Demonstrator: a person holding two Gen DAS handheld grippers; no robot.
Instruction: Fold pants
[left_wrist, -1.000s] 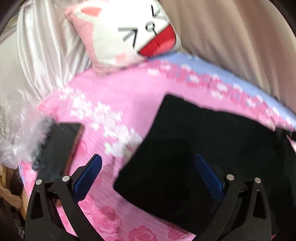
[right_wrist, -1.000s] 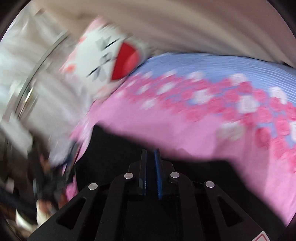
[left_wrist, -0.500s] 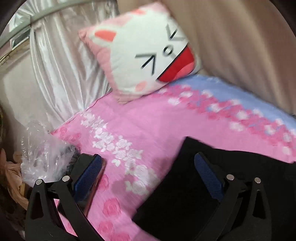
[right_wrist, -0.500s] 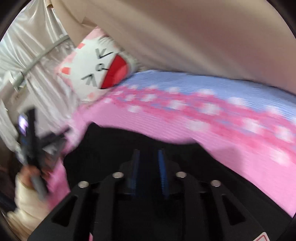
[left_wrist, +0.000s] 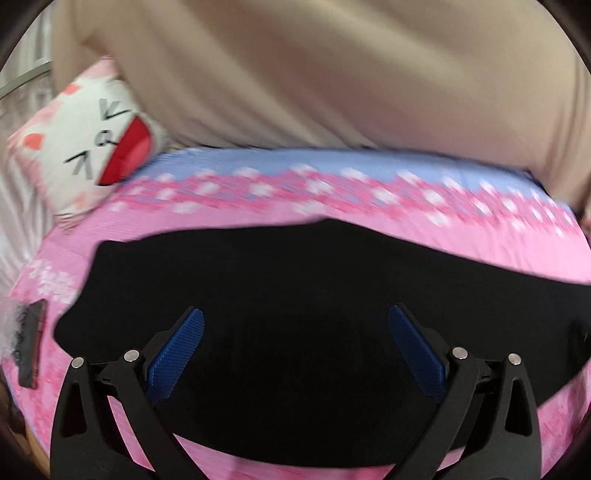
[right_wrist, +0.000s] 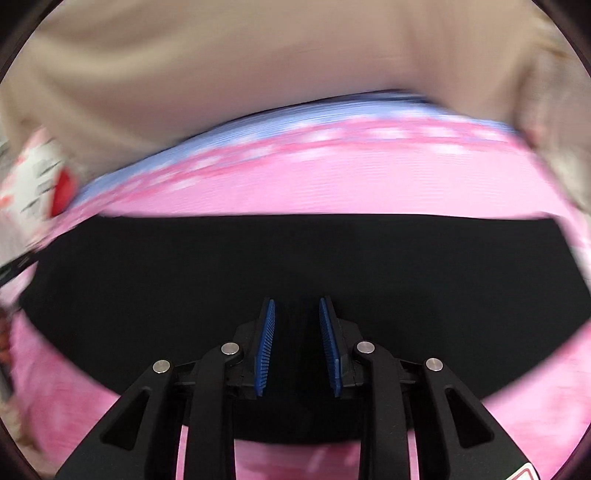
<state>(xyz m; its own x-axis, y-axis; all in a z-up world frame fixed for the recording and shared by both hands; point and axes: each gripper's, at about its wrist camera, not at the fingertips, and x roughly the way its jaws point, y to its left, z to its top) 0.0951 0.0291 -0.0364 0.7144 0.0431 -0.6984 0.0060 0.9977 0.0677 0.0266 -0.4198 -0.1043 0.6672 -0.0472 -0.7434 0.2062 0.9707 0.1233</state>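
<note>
Most of the folding looks done: the pants (left_wrist: 295, 295) lie flat on the bed (left_wrist: 369, 229), the left gripper (left_wrist: 295, 332) wide apart, the right gripper (right_wrist: 297, 332) narrowly parted, both empty.

Pink floral bedsheet (left_wrist: 236, 218), beige curtain (left_wrist: 332, 74), cat-face pillow (left_wrist: 85, 147)

Blurring across most of the right wrist view, smearing the cat-face pillow (right_wrist: 35, 181) at the left edge into streaks and cutting it off there, leaving the dark objects at the far left unreadable. Hiding the near edge of the black pants (right_wrist: 295, 258) behind the right gripper (right_wrist: 297, 339), with folds and seams in the cloth too dark to make out and any cloth between the slightly parted pads impossible to tell. Softening the flower print on the bed sheet (left_wrist: 332, 192) in the left wrist view, and cropping a dark flat object (left_wrist: 31, 343) at the left rim, its identity unclear.
</note>
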